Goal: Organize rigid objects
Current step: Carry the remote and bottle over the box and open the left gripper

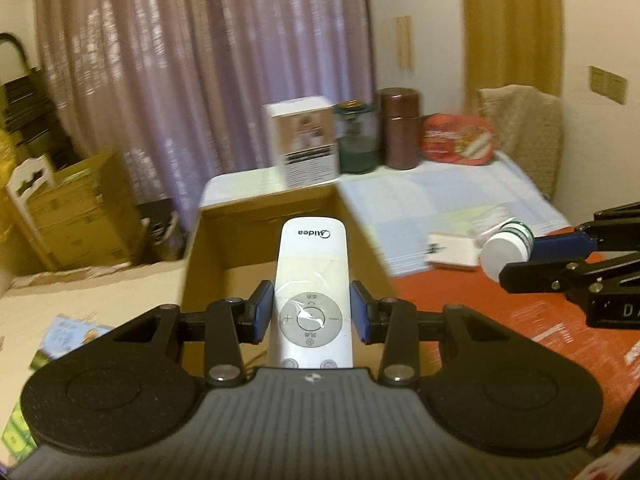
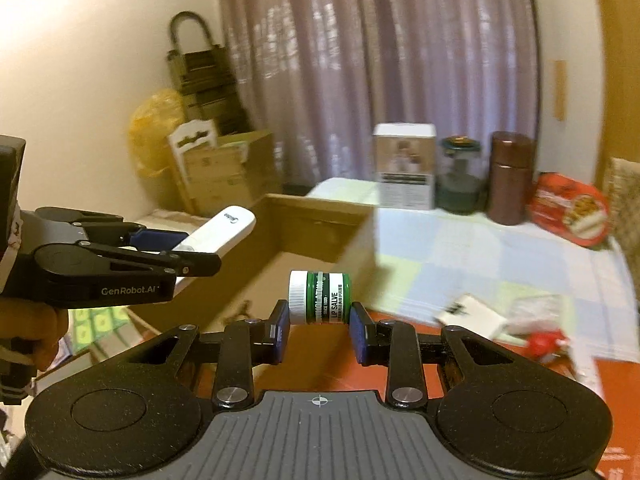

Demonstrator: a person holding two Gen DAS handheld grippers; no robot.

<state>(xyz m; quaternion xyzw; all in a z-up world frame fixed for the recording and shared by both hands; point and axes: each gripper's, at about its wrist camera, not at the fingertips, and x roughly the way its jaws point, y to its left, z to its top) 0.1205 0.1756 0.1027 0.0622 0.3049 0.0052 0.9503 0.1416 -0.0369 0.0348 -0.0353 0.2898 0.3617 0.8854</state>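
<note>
The left gripper [image 1: 312, 312] is clamped on a white remote control [image 1: 311, 280], its blue pads [image 1: 262, 312] pressed against both long edges at the level of the round button ring. The remote points forward, logo end away from the wrist, and is held above the open cardboard box [image 1: 256, 240] — its tip lies over the box interior.

The right gripper [image 2: 319, 330] is clamped on a small green jar [image 2: 319, 298] with a white lid. The jar lies on its side between the pads, lid toward the left, label reading "LIP SALVE". It is held in the air near the right front corner of the box [image 2: 320, 220], above the red table surface [image 2: 624, 384].

Beyond the box, on a pale checked cloth [image 2: 480, 248], stand a white carton [image 2: 405, 166], a dark green glass jar [image 2: 459, 174] and a brown cylindrical canister [image 2: 510, 178] in a row, just beside one another. A red tin [image 2: 570, 210] leans to the right of the canister. A white flat item [image 2: 472, 316] lies near the cloth's front edge — too blurred to identify.
</note>
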